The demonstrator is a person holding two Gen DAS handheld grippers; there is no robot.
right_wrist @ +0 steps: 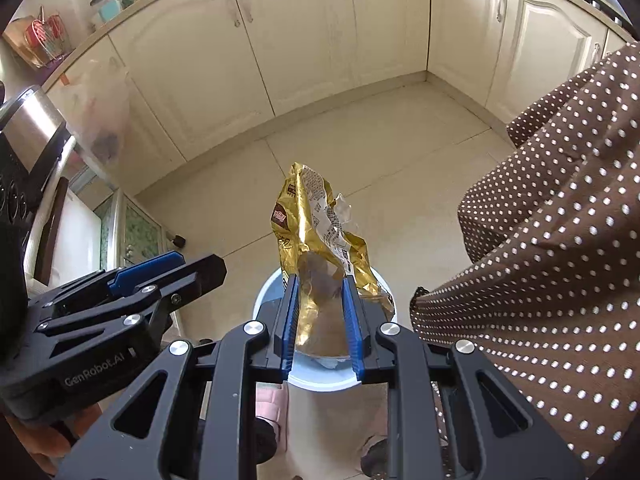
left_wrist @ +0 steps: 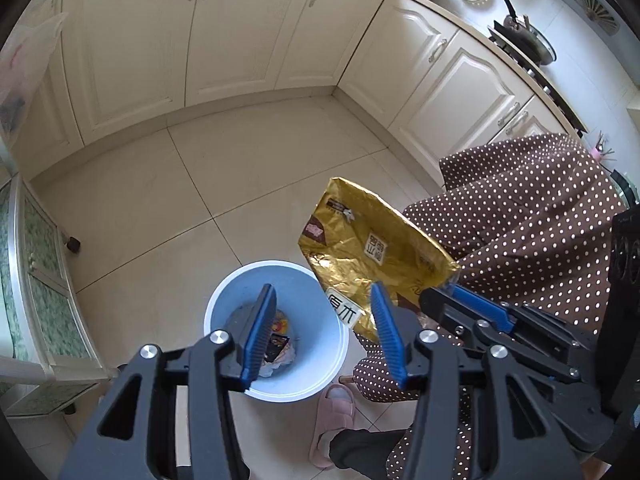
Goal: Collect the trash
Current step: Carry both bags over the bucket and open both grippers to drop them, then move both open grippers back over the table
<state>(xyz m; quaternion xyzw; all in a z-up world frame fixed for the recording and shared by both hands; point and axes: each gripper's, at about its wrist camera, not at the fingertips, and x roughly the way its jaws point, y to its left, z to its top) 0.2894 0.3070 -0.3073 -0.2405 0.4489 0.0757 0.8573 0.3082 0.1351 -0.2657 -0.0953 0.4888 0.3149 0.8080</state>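
Above the bin: a gold bag (right_wrist: 320, 240) is held over the blue bin (left_wrist: 320, 376) by the right gripper (right_wrist: 320, 300), and most of the bag hangs past the far rim.
Right jaws: they are pinched on the lower end of the bag, with crumpled foil between the pads.
Left jaws: the left gripper (left_wrist: 324, 332) is seen with its jaws spread and nothing between them; it hangs over the bin mouth, just beside the bag.
Bin content: some wrappers (left_wrist: 280, 344) are seen at the bottom, so there is room left.
Risk, overhang: if the bag is released now, it could tip over the rim and fall on the floor (left_wrist: 160, 200), because the bag is long and stiff.
Risk, foil: the bag could be caught on a pad and not drop cleanly.
Risk, bin: a light bin could be pushed or tipped if a gripper is lowered against its rim.
Risk, slipper: a slipper (left_wrist: 332, 412) is touching the near side of the bin, so a kick could shift it.
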